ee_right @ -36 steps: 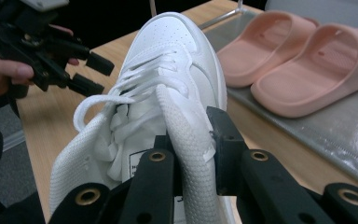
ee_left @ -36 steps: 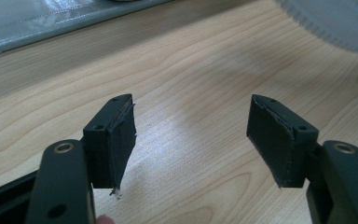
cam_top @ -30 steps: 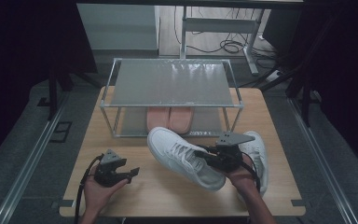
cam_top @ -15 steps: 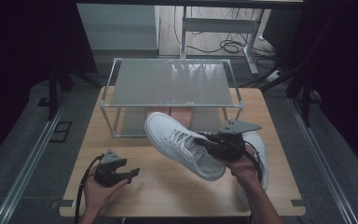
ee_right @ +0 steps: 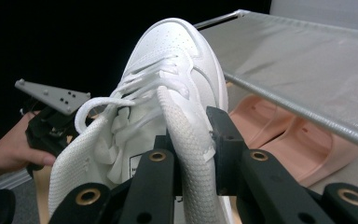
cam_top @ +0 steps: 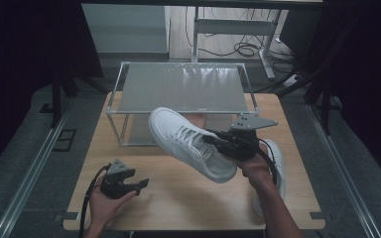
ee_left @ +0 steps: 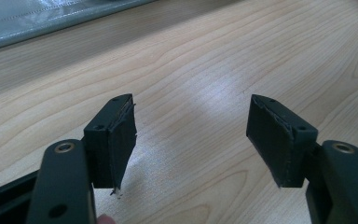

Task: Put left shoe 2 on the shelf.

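The right gripper (cam_top: 217,140) pinches the collar wall of a white sneaker (cam_top: 191,143), one jaw inside the opening and one outside, and holds it clear of the wooden bench (cam_top: 178,198), toe tilted up toward the front rail of the metal-framed rack (cam_top: 183,88) that stands along the bench's far edge. A second white sneaker (cam_top: 277,163) lies flat by the right edge, partly behind the wrist, and pink slippers (ee_right: 284,135) sit under the rack's shelf. Near the front-left corner the left gripper (ee_left: 191,135) rests low over bare wood, jaws spread wide with nothing between them.

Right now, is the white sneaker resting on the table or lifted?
Lifted: the right gripper clamps the white sneaker by its collar, toe raised toward the rack.
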Motion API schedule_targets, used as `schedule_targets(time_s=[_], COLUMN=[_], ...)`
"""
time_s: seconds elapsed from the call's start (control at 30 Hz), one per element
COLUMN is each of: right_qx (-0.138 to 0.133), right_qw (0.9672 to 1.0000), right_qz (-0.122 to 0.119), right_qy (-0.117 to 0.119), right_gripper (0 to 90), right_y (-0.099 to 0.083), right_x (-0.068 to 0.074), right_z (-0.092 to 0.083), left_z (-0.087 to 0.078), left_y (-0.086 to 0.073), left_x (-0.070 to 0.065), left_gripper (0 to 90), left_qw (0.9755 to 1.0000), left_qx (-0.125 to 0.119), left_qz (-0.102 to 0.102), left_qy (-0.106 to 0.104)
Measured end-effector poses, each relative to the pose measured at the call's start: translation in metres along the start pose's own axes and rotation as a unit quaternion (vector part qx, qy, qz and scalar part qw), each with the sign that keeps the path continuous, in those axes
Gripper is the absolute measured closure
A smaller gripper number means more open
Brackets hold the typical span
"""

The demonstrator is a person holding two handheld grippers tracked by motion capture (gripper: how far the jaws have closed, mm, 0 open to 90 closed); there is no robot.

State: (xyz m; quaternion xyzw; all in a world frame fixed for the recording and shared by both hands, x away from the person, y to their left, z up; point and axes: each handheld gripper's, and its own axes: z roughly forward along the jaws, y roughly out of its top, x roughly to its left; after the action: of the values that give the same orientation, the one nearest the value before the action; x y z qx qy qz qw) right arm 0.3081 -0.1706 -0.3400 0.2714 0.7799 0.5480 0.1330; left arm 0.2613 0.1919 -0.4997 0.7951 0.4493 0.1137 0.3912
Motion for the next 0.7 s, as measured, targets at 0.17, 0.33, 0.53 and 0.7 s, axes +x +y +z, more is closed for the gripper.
schedule_targets(time_s=[0.17, 0.33, 0.53, 0.7], right_qx=[-0.007, -0.012, -0.019, -0.025], right_qw=[0.9999, 0.9997, 0.9992, 0.9986], right_qz=[0.013, 0.022, 0.032, 0.039], right_qy=[0.0, -0.005, -0.015, -0.026], right_gripper=[80.8, 80.8, 80.8, 80.7], right_y=[0.006, 0.013, 0.022, 0.029], right_x=[-0.006, -0.013, -0.02, -0.026], right_z=[0.003, 0.008, 0.013, 0.017], left_z=[0.0, 0.0, 0.0, -0.001], left_y=[0.0, 0.0, 0.0, 0.0], left_x=[0.0, 0.0, 0.0, -0.001], left_gripper=[33.2, 33.2, 33.2, 33.3], left_qw=[1.0, 1.0, 1.0, 1.0], left_qx=[0.0, 0.001, -0.002, -0.003], left_qz=[0.001, 0.001, 0.0, 0.0], left_qy=[0.0, -0.001, 0.0, -0.001])
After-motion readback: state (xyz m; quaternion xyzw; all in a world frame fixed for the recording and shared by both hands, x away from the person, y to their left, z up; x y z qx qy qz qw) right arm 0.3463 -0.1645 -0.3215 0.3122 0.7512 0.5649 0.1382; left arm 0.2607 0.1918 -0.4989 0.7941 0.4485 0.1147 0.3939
